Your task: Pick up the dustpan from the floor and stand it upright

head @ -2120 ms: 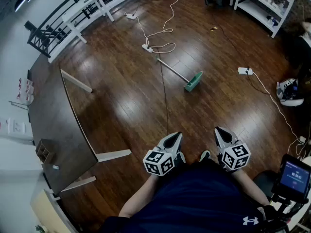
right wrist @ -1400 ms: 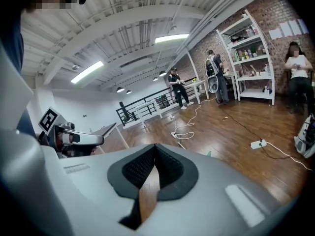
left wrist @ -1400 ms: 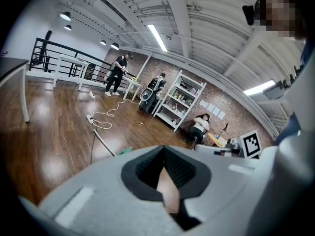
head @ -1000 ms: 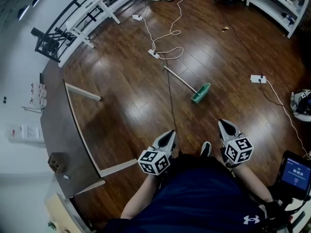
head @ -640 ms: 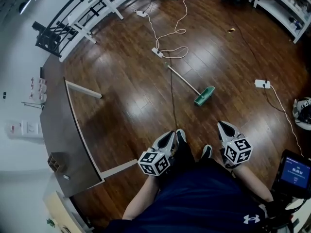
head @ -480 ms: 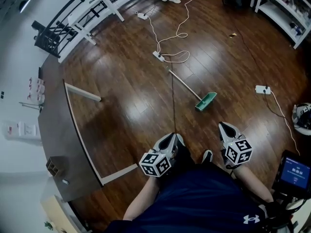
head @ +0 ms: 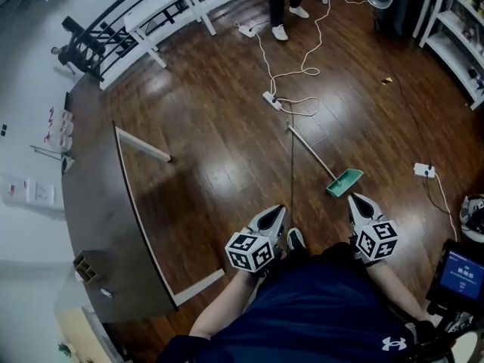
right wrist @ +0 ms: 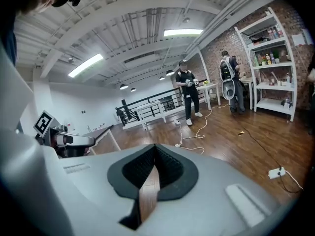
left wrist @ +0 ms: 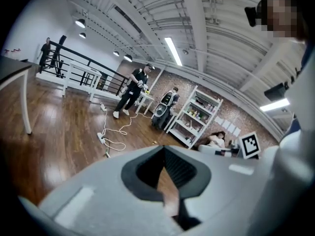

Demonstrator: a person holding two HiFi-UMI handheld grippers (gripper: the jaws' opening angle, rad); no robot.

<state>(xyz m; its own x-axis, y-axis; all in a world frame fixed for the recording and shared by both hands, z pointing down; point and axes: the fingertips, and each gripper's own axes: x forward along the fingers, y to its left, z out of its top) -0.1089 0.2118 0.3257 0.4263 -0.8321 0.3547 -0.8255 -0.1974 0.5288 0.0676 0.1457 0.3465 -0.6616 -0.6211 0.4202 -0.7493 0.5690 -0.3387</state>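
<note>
Dustpan point(head: 345, 182), green with a long handle, lies flat on the wooden floor point(head: 212, 150), now just ahead of the right gripper point(head: 360, 203); earlier it lay well ahead. Both that one and the left gripper point(head: 275, 213) have their jaws closed together, holding nothing.

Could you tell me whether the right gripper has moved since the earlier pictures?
Yes. The right gripper has advanced toward the green dustpan on the floor; its tip now appears just short of it.
</note>
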